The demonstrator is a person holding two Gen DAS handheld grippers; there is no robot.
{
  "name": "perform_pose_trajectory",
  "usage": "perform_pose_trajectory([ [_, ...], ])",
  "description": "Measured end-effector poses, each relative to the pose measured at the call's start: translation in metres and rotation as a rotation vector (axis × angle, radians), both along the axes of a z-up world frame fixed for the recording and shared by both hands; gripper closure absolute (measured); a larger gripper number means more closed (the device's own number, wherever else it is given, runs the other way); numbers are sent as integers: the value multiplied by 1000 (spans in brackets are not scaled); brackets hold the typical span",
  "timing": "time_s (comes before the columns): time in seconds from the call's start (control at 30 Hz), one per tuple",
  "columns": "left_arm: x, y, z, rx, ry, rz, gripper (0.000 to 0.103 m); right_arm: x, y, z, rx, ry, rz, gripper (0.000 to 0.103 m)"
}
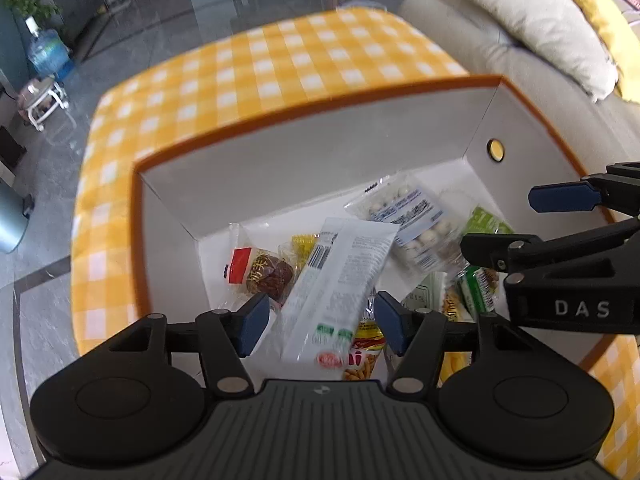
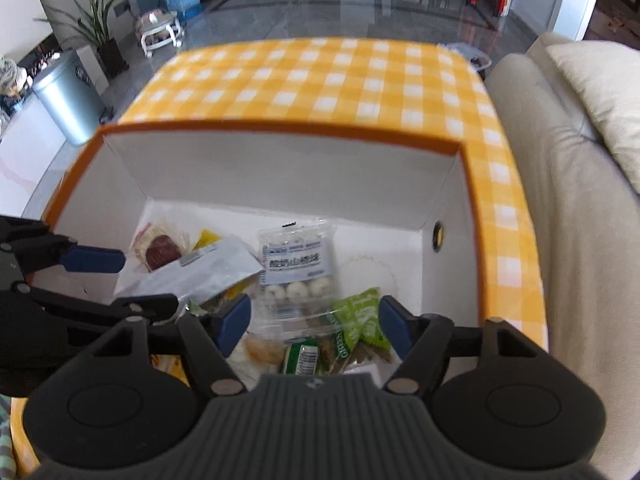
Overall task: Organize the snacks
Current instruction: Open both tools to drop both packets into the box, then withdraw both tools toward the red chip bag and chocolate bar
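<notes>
Left gripper point(image 1: 318, 322) at bottom centre, jaws spread, pads clear of long white snack packet point(image 1: 340, 280) lying between them. Right gripper point(image 2: 314, 326) at bottom centre, jaws likewise apart, nothing pinched; green packet point(image 2: 360, 320) just beside right pad. Both over white box with orange rim point(image 1: 304, 108), centre frame. Inside: clear bag of white balls point(image 2: 298, 268), dark red wrapped sweet point(image 1: 266, 274). Box sits on yellow checked cloth point(image 2: 340, 76), upper frame.

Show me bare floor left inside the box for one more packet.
Free: the strip of box floor along the far wall, and the right corner by the round wall hole, beyond the green packet. Crowded: the near half, where the long white packet and the clear bag of white balls overlap others.
</notes>
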State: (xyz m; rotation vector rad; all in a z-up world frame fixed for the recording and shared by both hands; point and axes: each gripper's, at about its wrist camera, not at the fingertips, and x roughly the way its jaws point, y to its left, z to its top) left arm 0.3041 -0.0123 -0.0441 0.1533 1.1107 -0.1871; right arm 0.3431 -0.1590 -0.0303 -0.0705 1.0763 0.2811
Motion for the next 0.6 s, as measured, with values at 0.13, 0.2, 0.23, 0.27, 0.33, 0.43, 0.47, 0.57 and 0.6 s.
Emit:
perform_pose_trajectory([
  [0.13,-15,5,20,-15,-74,21,32,-13,-2,18,10,-39,-9,33],
  [0.2,-23,8,32,-29,-110,42,32,-20,-4,28,16,-63,-15,33],
  [0.23,-29,9,39,-31,-130,52,32,-24,-5,33,22,-74,-19,33],
  [0.27,-35,9,45,-37,-154,61,32,-28,-6,38,29,-85,-23,33],
  [0.33,-49,11,59,-50,-203,72,32,-38,-7,49,40,-109,-32,33],
  [0.43,-69,14,78,-67,-270,79,32,-56,-9,64,56,-151,-48,33],
  [0.47,-76,14,84,-73,-288,81,32,-63,-9,69,60,-168,-54,33],
  [0.57,-98,18,98,-98,-336,89,32,-85,-10,81,74,-220,-79,33],
  [0.6,-105,19,101,-109,-348,92,32,-92,-11,85,81,-236,-85,33],
])
